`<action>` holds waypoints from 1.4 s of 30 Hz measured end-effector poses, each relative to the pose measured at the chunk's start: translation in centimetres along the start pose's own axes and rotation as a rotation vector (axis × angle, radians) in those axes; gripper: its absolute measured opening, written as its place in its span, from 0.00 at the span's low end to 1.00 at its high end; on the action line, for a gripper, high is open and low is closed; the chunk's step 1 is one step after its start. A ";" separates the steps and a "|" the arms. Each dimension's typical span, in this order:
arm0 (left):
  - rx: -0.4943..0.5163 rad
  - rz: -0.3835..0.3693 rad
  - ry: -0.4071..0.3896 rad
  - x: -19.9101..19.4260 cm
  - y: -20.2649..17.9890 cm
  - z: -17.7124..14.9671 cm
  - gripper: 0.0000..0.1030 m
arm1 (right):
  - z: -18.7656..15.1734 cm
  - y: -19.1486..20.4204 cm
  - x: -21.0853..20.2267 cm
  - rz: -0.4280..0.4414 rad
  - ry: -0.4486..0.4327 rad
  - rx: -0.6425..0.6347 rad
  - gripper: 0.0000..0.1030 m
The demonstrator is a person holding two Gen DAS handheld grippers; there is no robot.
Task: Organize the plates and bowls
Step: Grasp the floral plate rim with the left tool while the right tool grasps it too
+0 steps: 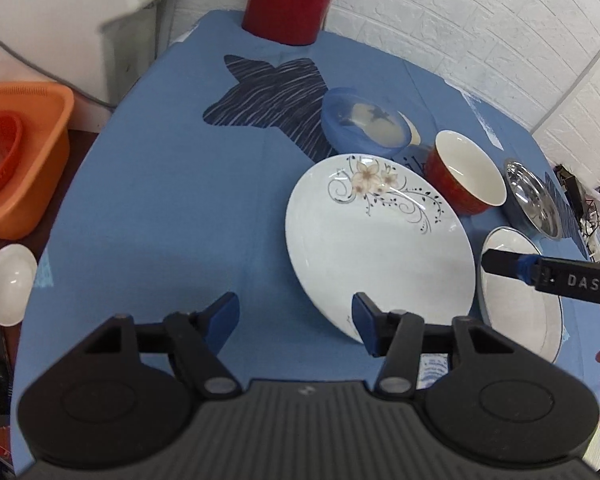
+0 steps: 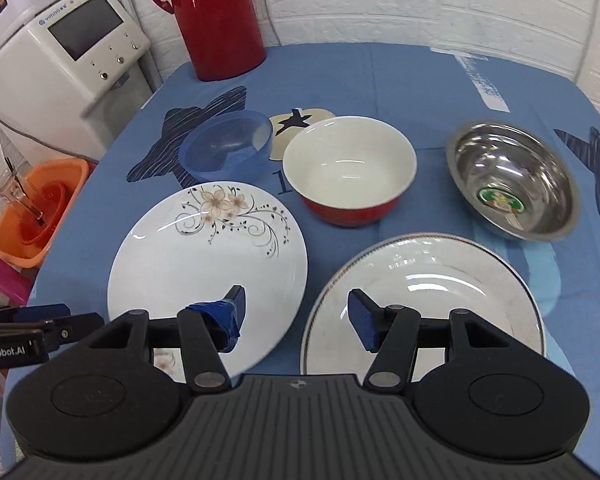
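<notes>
A white plate with a flower print [image 1: 376, 244] [image 2: 208, 264] lies on the blue tablecloth. To its right lies a plain white plate with a thin dark rim [image 2: 424, 304] [image 1: 520, 304]. Behind them stand a translucent blue bowl [image 2: 226, 150] [image 1: 360, 122], a red bowl with a white inside [image 2: 350, 168] [image 1: 466, 172] and a steel bowl [image 2: 514, 180] [image 1: 534, 204]. My left gripper [image 1: 296, 320] is open, low over the cloth at the flower plate's near left edge. My right gripper [image 2: 296, 316] is open, hovering over the gap between the two plates. Neither holds anything.
A red thermos [image 2: 216, 16] stands at the table's far edge, a white appliance [image 2: 68, 52] beside it. Left of the table are an orange basket [image 1: 20, 160] and a small white bowl [image 1: 10, 284]. The blue cloth [image 1: 160, 208] left of the flower plate is bare.
</notes>
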State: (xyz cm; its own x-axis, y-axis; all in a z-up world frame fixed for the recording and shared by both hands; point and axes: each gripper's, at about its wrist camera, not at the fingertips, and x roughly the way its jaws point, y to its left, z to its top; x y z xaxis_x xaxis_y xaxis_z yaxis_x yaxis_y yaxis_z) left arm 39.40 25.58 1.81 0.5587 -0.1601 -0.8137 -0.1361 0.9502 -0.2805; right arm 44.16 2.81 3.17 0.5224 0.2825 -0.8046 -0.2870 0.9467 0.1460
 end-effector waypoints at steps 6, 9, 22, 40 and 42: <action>0.036 0.007 0.019 2.6 -0.5 2.0 0.52 | 1.8 0.8 3.5 0.050 0.056 -0.007 0.42; 0.039 0.007 0.035 3.8 -0.6 2.3 0.52 | 2.0 0.9 4.7 0.028 0.070 -0.016 0.42; 0.041 0.024 0.030 5.6 -1.1 2.0 0.52 | 0.0 2.4 6.1 0.026 0.016 -0.101 0.55; 0.007 0.028 -0.001 3.0 -0.6 1.4 0.07 | -1.4 1.8 4.6 0.136 0.022 0.071 0.37; 0.034 0.045 -0.022 2.2 -0.8 1.2 0.07 | -1.9 2.6 4.2 0.129 0.014 0.047 0.37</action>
State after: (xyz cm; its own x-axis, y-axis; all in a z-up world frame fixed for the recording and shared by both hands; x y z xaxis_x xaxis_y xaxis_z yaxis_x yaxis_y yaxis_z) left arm 41.71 24.80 0.87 0.5708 -0.1116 -0.8134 -0.1339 0.9648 -0.2264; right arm 44.11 6.20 -0.93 0.4722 0.4003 -0.7854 -0.3127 0.9091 0.2753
